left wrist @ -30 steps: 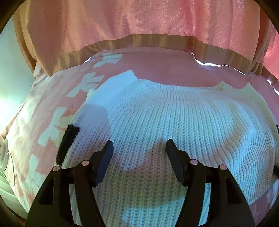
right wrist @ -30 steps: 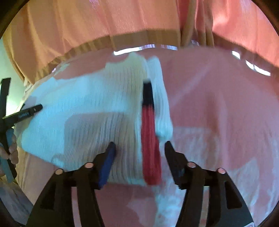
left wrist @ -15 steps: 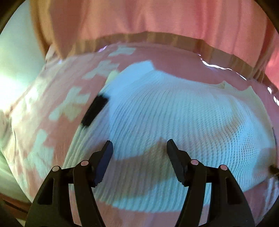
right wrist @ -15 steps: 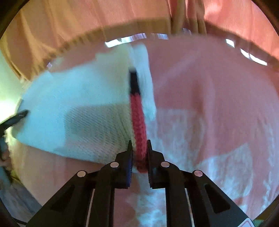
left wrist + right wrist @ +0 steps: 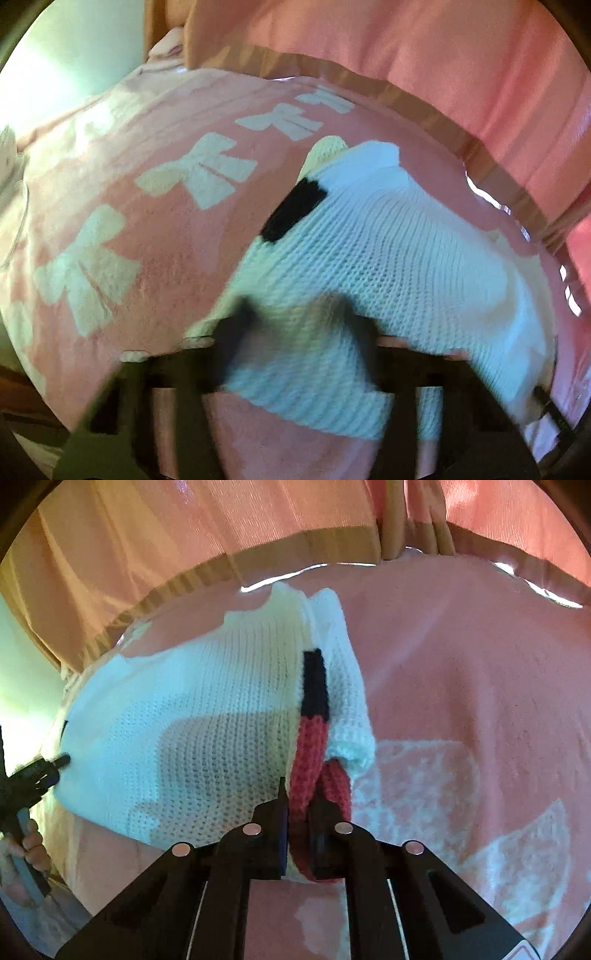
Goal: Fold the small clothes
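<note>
A white knitted sweater (image 5: 388, 258) lies flat on a pink blanket, with a black patch (image 5: 295, 206) at its left edge. My left gripper (image 5: 301, 328) is blurred over the sweater's near hem. Its jaws are closing but still stand apart, with white knit between them. In the right wrist view the sweater (image 5: 221, 709) has a black and red knitted strip (image 5: 310, 753) along its right side. My right gripper (image 5: 297, 812) is closing tight on the red end of that strip. The left gripper (image 5: 37, 771) shows at the sweater's far left, held by a hand (image 5: 33, 845).
The pink blanket (image 5: 147, 206) carries white bow shapes and covers the whole surface. A pink curtain (image 5: 406, 55) with a tan band hangs right behind it. The blanket (image 5: 461, 686) spreads out to the right of the sweater.
My right gripper closed on the red strip and has lifted its end slightly. My left gripper slid along the sweater's hem toward its left corner, now blurred with motion.
</note>
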Available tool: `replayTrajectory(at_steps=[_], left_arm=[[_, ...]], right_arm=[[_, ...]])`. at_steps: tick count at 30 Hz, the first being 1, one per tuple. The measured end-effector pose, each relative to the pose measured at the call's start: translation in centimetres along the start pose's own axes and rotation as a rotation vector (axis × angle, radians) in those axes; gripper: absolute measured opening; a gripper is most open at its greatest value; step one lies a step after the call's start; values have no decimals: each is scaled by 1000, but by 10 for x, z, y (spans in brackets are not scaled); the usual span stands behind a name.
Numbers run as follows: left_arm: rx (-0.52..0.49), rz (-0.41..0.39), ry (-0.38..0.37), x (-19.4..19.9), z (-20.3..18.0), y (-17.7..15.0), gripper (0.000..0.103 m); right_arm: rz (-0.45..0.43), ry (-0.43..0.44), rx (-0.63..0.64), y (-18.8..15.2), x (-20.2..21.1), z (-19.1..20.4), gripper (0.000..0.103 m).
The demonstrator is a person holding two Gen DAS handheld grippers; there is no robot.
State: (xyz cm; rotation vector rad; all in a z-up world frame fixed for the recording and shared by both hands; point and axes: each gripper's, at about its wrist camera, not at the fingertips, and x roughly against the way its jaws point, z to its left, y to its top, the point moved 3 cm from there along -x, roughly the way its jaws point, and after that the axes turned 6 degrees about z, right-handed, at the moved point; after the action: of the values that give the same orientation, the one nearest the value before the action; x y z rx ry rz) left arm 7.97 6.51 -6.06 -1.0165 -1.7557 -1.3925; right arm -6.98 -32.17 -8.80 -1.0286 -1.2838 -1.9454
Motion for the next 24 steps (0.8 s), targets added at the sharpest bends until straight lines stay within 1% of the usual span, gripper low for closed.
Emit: replayTrajectory(at_steps=[1, 2, 3, 4, 5, 6, 7, 8, 9, 10, 11, 12, 13, 14, 15, 16, 17, 18, 19, 20, 21, 22, 23, 24], left_arm=[[0, -6, -41, 7, 2, 1, 6], [14, -3, -80, 17, 5, 1, 6], [17, -2, -90, 23, 7, 0, 6], [7, -3, -92, 34, 9, -4, 6], [2, -2, -89, 37, 11, -7, 6], [-6, 9, -70, 38, 16, -13, 6], [-7, 31, -47, 32, 21, -20, 6], [6, 69, -34, 23, 26, -26, 6], [34, 137, -58, 8, 29, -33, 6], [47, 156, -75, 4, 30, -34, 8], [44, 136, -72, 7, 28, -34, 9], [4, 93, -65, 15, 21, -30, 10], [-14, 72, -59, 21, 18, -28, 10], [-29, 41, -52, 29, 14, -26, 12], [-37, 1, -51, 38, 10, -23, 16], [-41, -33, -54, 47, 7, -19, 23], [-53, -72, -65, 57, 0, -12, 28], [-68, -92, -73, 62, -6, -6, 40], [-92, -109, -79, 66, -15, 2, 52], [-132, -120, -71, 68, -28, 14, 57], [-159, -120, -65, 67, -39, 22, 66], [-193, -119, -63, 63, -54, 32, 68], [-242, -118, -44, 53, -70, 46, 68], [-269, -110, -18, 42, -80, 54, 68]], right_arm=[[-30, 4, 11, 0, 10, 4, 7], [-63, 4, 28, 2, 24, 6, 7], [-100, 4, 42, 4, 42, 8, 7], [-122, 7, 47, 4, 55, 8, 6], [-130, -1, 55, 4, 64, 7, 6], [-122, -48, 73, 1, 67, 3, 6], [-97, -88, 79, -1, 60, -2, 7], [-47, -123, 76, -5, 46, -8, 7], [49, -123, 50, -11, 20, -17, 7], [104, -123, 31, -15, 4, -22, 8], [97, -132, 21, -17, -2, -23, 11], [84, -138, 30, -14, 3, -20, 11], [60, -137, 38, -11, 10, -16, 12], [18, -132, 41, -8, 21, -12, 20], [-33, -136, 43, -3, 33, -8, 30], [-73, -140, 56, 2, 44, -2, 33], [-94, -137, 67, 6, 48, 2, 37], [-115, -128, 82, 14, 53, 8, 42], [-122, -120, 94, 22, 54, 13, 45], [-117, -115, 109, 30, 52, 17, 48], [-96, -110, 135, 42, 44, 23, 50], [-78, -107, 158, 51, 34, 28, 51], [-63, -109, 173, 58, 27, 30, 51], [-41, -120, 193, 67, 15, 35, 51]])
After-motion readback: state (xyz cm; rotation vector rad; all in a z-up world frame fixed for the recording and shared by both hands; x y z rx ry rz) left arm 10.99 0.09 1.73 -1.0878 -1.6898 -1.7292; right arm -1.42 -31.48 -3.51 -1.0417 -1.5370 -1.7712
